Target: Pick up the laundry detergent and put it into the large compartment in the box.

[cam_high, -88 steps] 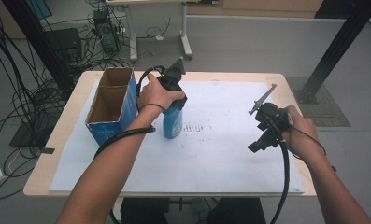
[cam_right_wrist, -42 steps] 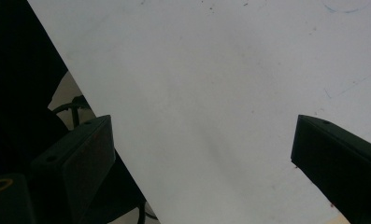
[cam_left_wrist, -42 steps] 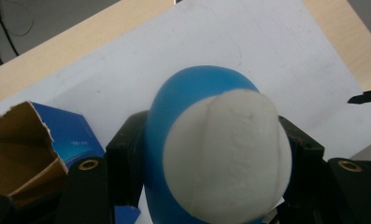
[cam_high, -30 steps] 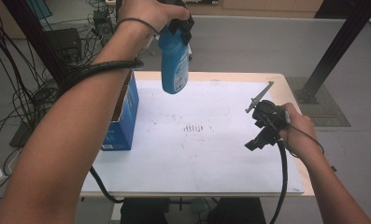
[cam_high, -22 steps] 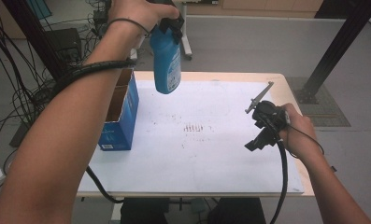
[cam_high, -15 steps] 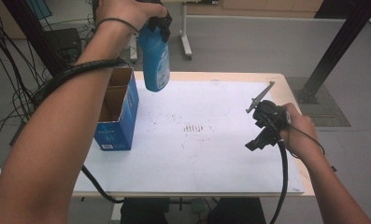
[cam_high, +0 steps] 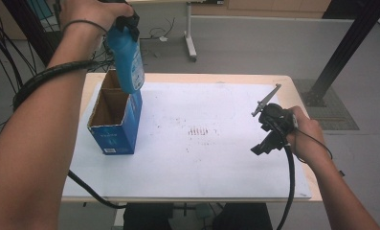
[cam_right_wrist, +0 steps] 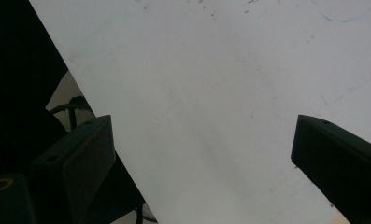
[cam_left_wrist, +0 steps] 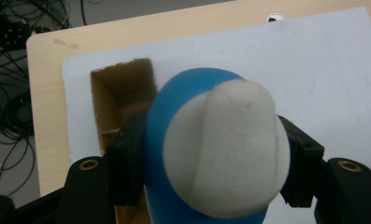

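Evidently, my left hand-held gripper (cam_high: 126,21) had carried the blue bottle (cam_high: 128,60) off the white sheet and leftward since the earlier frames; it hung directly above the open cardboard box (cam_high: 116,120), its base just over the box's near-right corner. In the left gripper view the jaws clamped the bottle (cam_left_wrist: 174,154) on both sides below its white cap (cam_left_wrist: 225,149), with the box's open mouth (cam_left_wrist: 122,93) seen ahead and beneath the gripper. I judged the transfer to be at the alignment stage: the bottle had cleared the box rim and was held upright, but was not yet centred over the opening. A further small shift toward the far-left compartment appeared necessary before lowering, or the base could catch the cardboard wall.

My right hand-held gripper (cam_high: 269,129) rested unmoved, well apart to the right of the bottle, over the tabletop (cam_high: 293,84). Its jaws stood wide with nothing between them, only bare white sheet (cam_right_wrist: 211,93) below.
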